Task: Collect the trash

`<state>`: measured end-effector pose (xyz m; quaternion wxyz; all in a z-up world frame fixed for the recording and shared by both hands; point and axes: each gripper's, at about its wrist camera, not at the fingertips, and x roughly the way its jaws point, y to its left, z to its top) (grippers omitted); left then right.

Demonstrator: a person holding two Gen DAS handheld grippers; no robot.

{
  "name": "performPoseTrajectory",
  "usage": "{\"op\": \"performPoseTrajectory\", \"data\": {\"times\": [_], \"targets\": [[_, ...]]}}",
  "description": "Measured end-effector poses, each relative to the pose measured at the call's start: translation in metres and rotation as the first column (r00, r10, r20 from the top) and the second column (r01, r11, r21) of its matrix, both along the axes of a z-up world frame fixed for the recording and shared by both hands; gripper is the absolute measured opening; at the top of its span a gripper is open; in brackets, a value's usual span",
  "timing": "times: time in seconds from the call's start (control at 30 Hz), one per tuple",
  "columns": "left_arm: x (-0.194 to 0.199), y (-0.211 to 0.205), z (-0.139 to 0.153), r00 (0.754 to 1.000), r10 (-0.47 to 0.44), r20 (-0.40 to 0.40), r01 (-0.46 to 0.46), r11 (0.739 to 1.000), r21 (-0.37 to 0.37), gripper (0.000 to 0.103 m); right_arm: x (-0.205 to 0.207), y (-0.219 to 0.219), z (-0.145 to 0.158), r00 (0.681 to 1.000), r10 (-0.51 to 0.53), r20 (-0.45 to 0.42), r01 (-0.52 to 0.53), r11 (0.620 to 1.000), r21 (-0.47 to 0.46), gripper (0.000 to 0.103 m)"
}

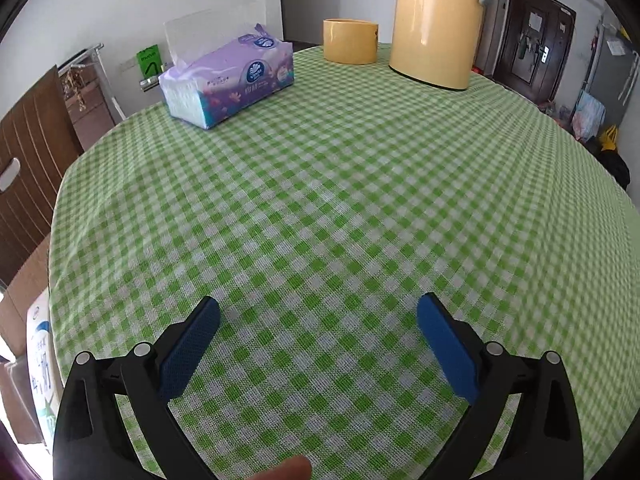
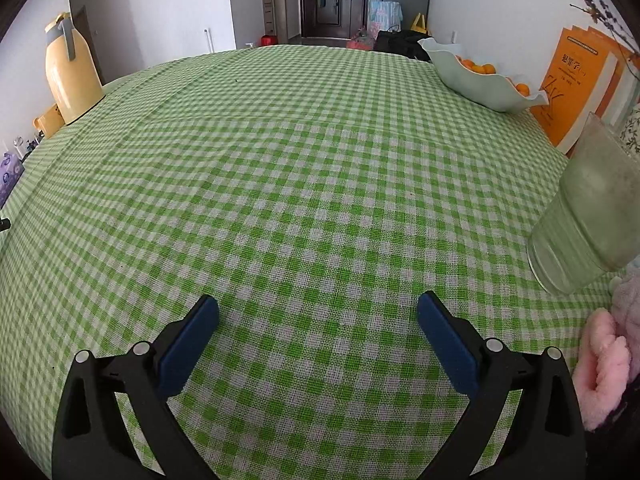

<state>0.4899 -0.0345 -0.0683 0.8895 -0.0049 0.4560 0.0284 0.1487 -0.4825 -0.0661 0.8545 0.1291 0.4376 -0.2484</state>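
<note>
My left gripper (image 1: 318, 312) is open and empty, low over the green checked tablecloth (image 1: 340, 184). My right gripper (image 2: 318, 312) is also open and empty over the same cloth (image 2: 300, 160). No loose trash shows on the cloth in either view. A purple pack of tissues (image 1: 228, 80) lies at the far left in the left wrist view, well beyond the fingers.
A yellow thermos jug (image 1: 436, 24) and a yellow cup (image 1: 350, 40) stand at the far edge; the jug also shows in the right wrist view (image 2: 72, 72). A fruit bowl (image 2: 480, 76), orange books (image 2: 576, 84), a frosted tumbler (image 2: 588, 216) and a pink fluffy thing (image 2: 608, 360) are on the right.
</note>
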Motion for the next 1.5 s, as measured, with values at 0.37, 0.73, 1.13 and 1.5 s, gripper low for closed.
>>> {"op": "performPoseTrajectory", "data": {"times": [0.37,0.73,1.13,1.5], "targets": [[0.0015,-0.0021,-0.0025,1.000,0.003,0.000,-0.003,1.000,0.000,0.097,-0.0001,0.0000,0.0005,1.000,0.000,0.000,0.000,1.000,0.000,0.096],[0.0009,-0.0022,-0.0026,1.000,0.003,0.000,-0.003,1.000,0.000,0.097,-0.0002,0.0002,0.0014,1.000,0.000,0.000,0.000,1.000,0.000,0.096],[0.0009,-0.0022,-0.0024,1.000,0.003,0.000,-0.003,1.000,0.000,0.097,0.0001,-0.0001,0.0007,1.000,0.000,0.000,0.000,1.000,0.000,0.096],[0.0018,-0.0020,-0.0028,1.000,0.003,0.000,-0.003,1.000,0.000,0.097,0.0000,0.0000,0.0018,1.000,0.000,0.000,0.000,1.000,0.000,0.096]]}}
